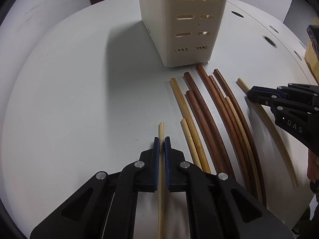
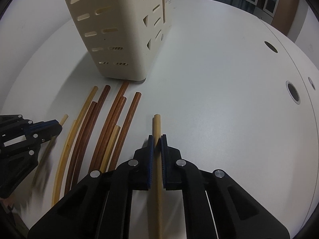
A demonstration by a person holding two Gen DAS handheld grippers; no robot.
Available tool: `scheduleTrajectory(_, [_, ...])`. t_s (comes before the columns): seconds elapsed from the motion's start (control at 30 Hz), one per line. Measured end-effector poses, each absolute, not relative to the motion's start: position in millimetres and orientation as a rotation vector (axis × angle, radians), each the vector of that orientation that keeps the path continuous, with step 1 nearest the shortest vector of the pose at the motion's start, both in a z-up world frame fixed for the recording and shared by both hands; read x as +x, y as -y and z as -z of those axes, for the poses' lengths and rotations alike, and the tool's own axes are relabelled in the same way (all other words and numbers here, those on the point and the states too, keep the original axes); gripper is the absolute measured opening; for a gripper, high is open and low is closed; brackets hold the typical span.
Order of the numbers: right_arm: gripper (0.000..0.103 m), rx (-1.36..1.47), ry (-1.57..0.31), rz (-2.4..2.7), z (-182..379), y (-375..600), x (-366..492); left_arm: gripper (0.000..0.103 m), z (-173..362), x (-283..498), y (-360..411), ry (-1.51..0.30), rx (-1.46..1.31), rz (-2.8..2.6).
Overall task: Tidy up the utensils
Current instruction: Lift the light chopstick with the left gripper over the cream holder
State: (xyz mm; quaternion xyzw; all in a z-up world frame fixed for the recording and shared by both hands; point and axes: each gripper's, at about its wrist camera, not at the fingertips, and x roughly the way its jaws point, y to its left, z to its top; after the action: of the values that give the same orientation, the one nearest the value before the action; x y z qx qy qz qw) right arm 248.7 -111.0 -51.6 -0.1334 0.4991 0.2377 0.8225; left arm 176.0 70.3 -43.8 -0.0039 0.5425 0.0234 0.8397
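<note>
Left gripper (image 1: 161,139) clenched on pale chopstick (image 1: 161,128), right gripper (image 2: 157,137) on another (image 2: 157,123) — both low over desk (image 1: 79,99), near caddy (image 1: 179,29). Risk: thin sticks pivoting in jaws, missing the slots.

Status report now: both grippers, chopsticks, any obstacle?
Left gripper shut on a pale chopstick. Right gripper shut on a tan chopstick. Loose chopsticks lie before the cream holder. Path clear.
</note>
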Motion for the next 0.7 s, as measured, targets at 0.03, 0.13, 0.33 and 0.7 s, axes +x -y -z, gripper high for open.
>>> scheduleTrajectory(0.03, [0.008, -0.278, -1.054, -0.509, 49.4, 112.1, 249.5, 0.004, 40.9, 175.4, -72.1, -1.139, -0.011, -0.052])
scheduleTrajectory(0.13, [0.008, -0.249, -1.007, -0.531, 35.4, 114.2, 245.9, 0.004, 28.8, 172.1, -79.5, -1.110, -0.036, -0.047])
scheduleTrajectory(0.33, [0.008, -0.206, -0.828, -0.584, -9.0, 114.5, 226.6, 0.004, -14.3, 156.3, -81.7, -0.953, -0.094, -0.005])
scheduleTrajectory(0.7, [0.008, -0.143, -0.544, -0.615, -71.1, 121.2, 215.3, 0.004, -81.1, 142.3, -62.6, -0.585, -0.105, 0.061])
